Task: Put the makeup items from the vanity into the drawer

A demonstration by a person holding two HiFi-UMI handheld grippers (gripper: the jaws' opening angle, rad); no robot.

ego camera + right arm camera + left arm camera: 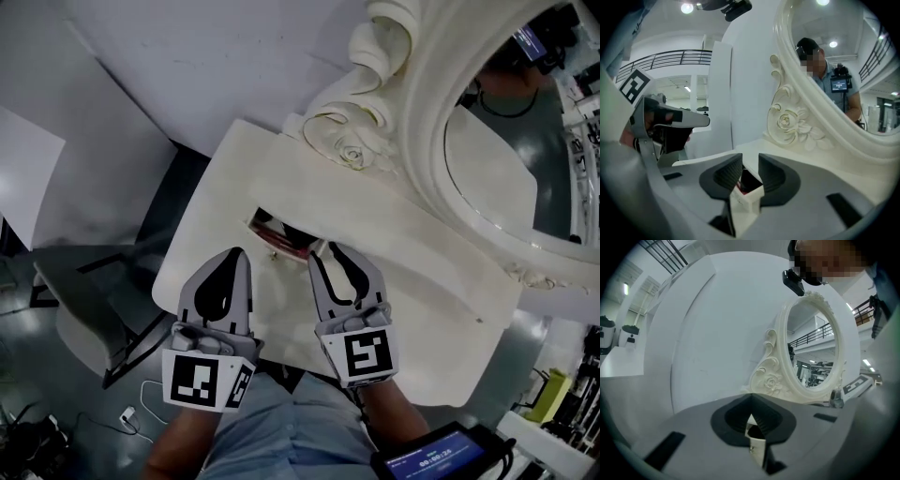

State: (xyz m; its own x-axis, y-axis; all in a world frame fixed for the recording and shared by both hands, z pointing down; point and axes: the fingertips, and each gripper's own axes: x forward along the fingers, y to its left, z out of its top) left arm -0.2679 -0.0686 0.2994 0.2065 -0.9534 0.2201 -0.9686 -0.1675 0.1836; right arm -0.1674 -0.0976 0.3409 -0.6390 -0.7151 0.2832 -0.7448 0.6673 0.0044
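Two grippers hang side by side over the front edge of the vanity point(441, 272), both pointing toward the mirror point(506, 141) and tilted slightly down. Just ahead of their tips, the drawer point(263, 233) is pulled out a little from under the top.

The makeup items point(287, 238) show only as a red and dark cluster inside that gap, too small to tell apart. The part of the vanity top in view looks bare, so the loading appears to be done or nearly so. The drawer itself is not yet pushed in.

The grippers' position fits this. Neither carries anything, and both sit close to the drawer front, where either could nudge it closed or reach in again.

The left gripper point(242, 253) has its jaws closed, tips meeting with nothing between them. Its own view shows the two dark pads joined in a point, with a pale part of the drawer beyond.

The right gripper point(325, 251) has its jaws a modest way apart. In its own view the pads stand clear of each other. The open corner of the drawer and a trace of red lie beyond and below the gap, and no pad presses on them, so it holds nothing.
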